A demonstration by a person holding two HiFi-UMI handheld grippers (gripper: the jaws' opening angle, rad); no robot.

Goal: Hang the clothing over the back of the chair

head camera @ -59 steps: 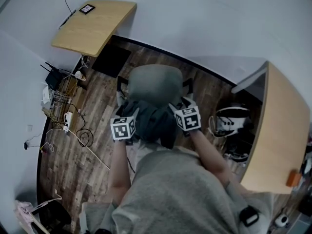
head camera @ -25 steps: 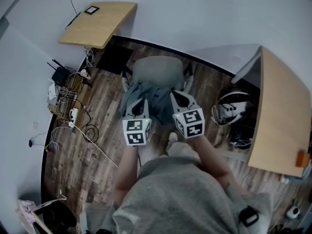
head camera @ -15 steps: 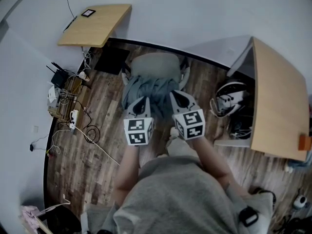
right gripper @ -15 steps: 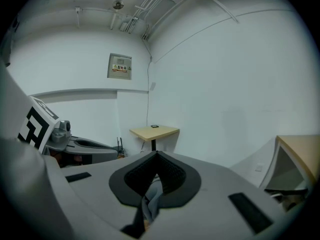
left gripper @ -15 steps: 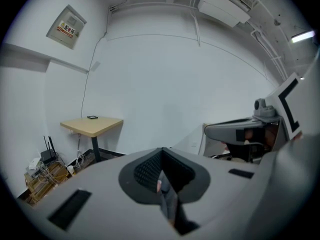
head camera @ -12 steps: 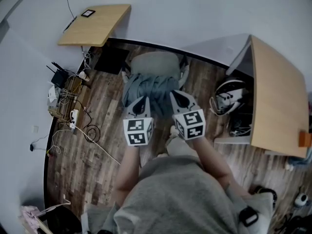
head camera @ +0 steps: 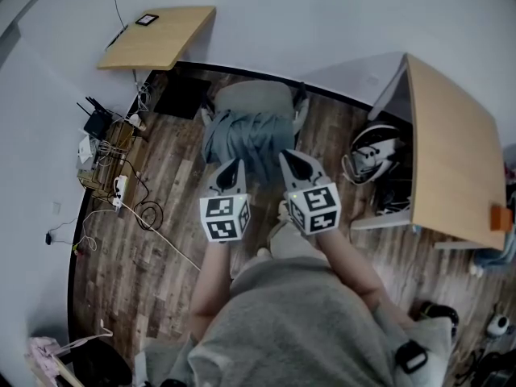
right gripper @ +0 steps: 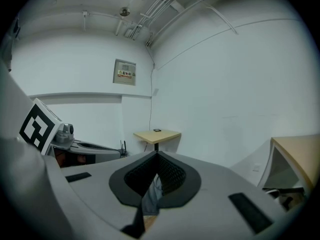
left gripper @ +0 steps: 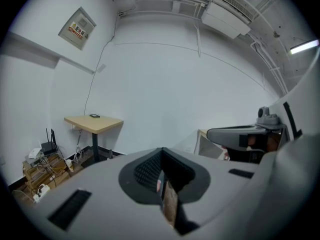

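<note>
Head view first: where do we log the clothing [head camera: 242, 139]?

Blue-grey, bunched, draped on the chair [head camera: 256, 97] at the side nearer us, touching the grey cushion. We can't tell which part of the chair it hangs over.

Grippers?

Left gripper [head camera: 235, 166] and right gripper [head camera: 289, 160] hover side by side near the cloth's nearer edge — tips aimed toward it. The two gripper views give us both pairs of jaws pressed together, nothing gripped. In the right gripper view a sliver of the cloth shows beyond the closed tips.

And around the chair?

Wooden floor [head camera: 161, 240] under everything. Small desk [head camera: 157, 35] against the wall at upper left, with a dark flat item on top that is too small for us to name. Router [head camera: 95, 123] and cables [head camera: 141, 212] along the left wall. Large desk [head camera: 447, 151] at right — a white-and-black headset-like thing [head camera: 369, 153] sits just beside it on the floor. The person's grey top [head camera: 290, 329] fills the bottom.
</note>
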